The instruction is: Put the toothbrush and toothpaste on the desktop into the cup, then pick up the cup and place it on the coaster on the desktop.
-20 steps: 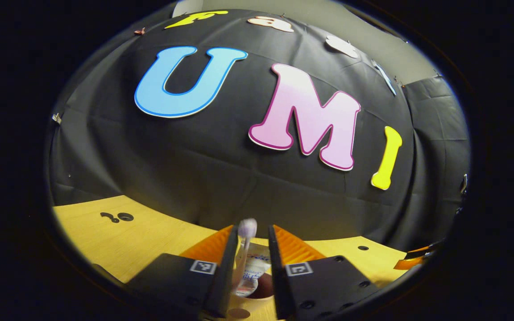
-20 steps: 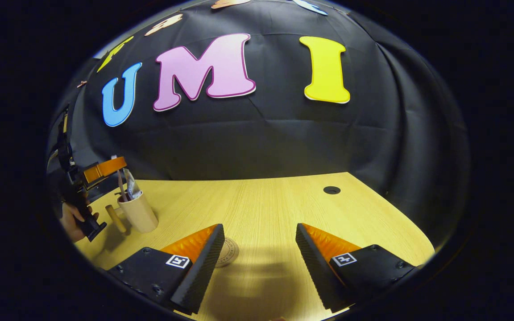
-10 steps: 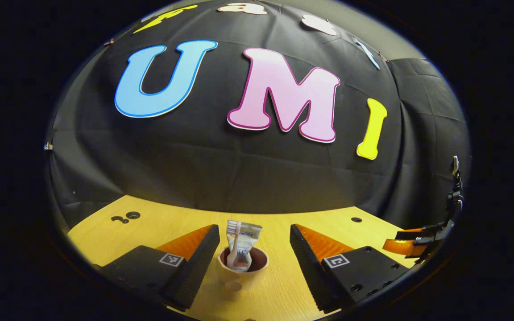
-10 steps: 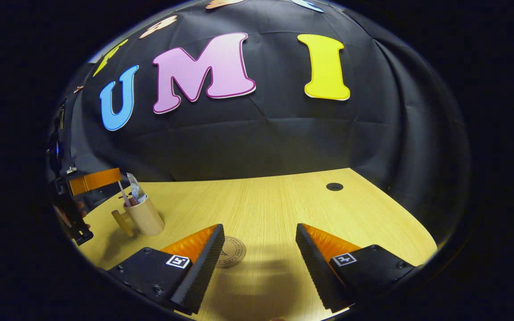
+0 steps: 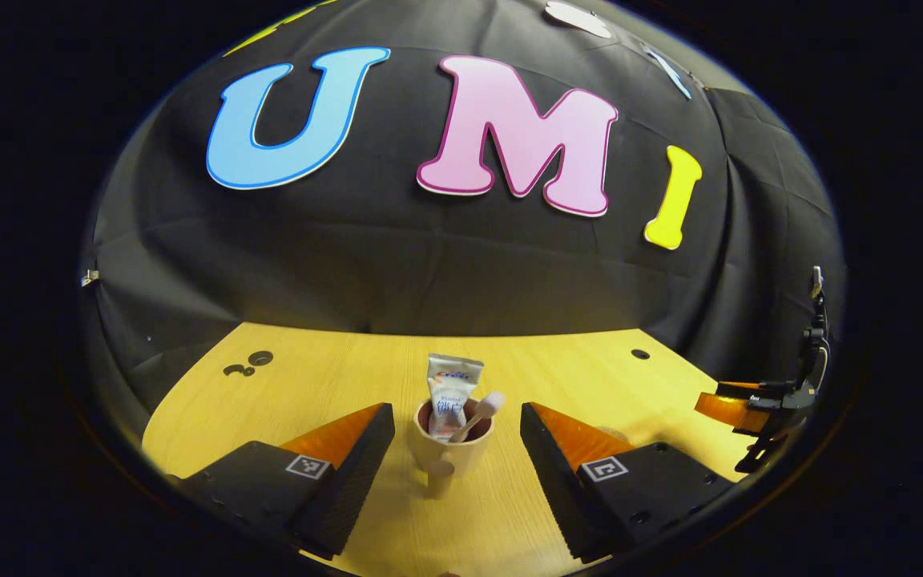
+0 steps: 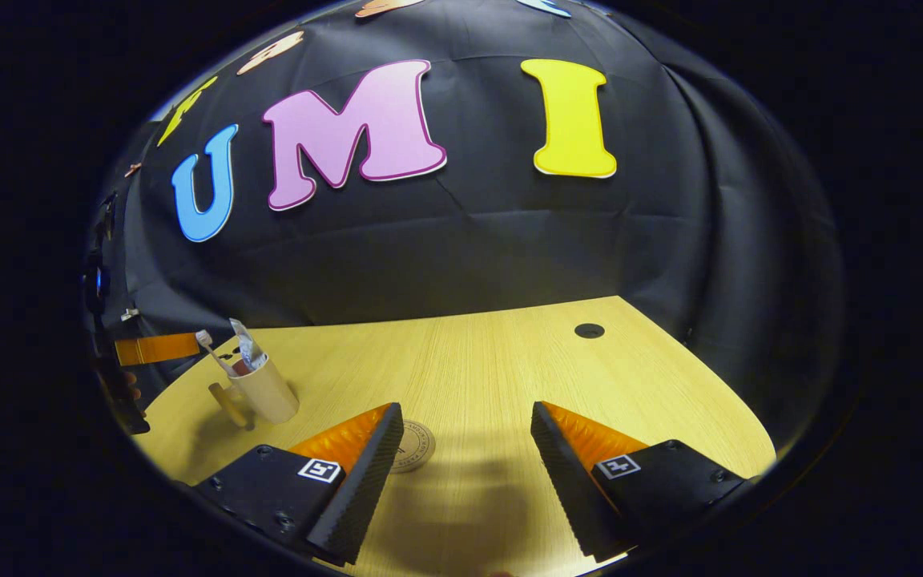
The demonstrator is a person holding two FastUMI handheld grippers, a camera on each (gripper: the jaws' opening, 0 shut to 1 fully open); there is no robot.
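Note:
A beige cup (image 5: 453, 453) with a handle stands on the wooden desktop (image 5: 333, 377), holding the toothpaste tube (image 5: 452, 385) upright and the toothbrush (image 5: 477, 413) leaning to the right. My left gripper (image 5: 457, 457) is open, its fingers on either side of the cup and apart from it. In the right gripper view the cup (image 6: 265, 391) stands at the far left, with toothbrush (image 6: 213, 351) and toothpaste (image 6: 243, 353) sticking out. The round coaster (image 6: 413, 449) lies beside the left finger of my open right gripper (image 6: 461, 465), which holds nothing.
Round cable holes sit in the desktop at the back (image 6: 589, 330) (image 5: 639, 353) and at the far left (image 5: 259, 358). The right gripper shows at the right edge of the left gripper view (image 5: 750, 401). The black cloth wall closes the desk's far side.
My left gripper opened, let go of the toothbrush into the cup and drew back and up from it. The toothbrush now leans right. The right gripper barely moved.

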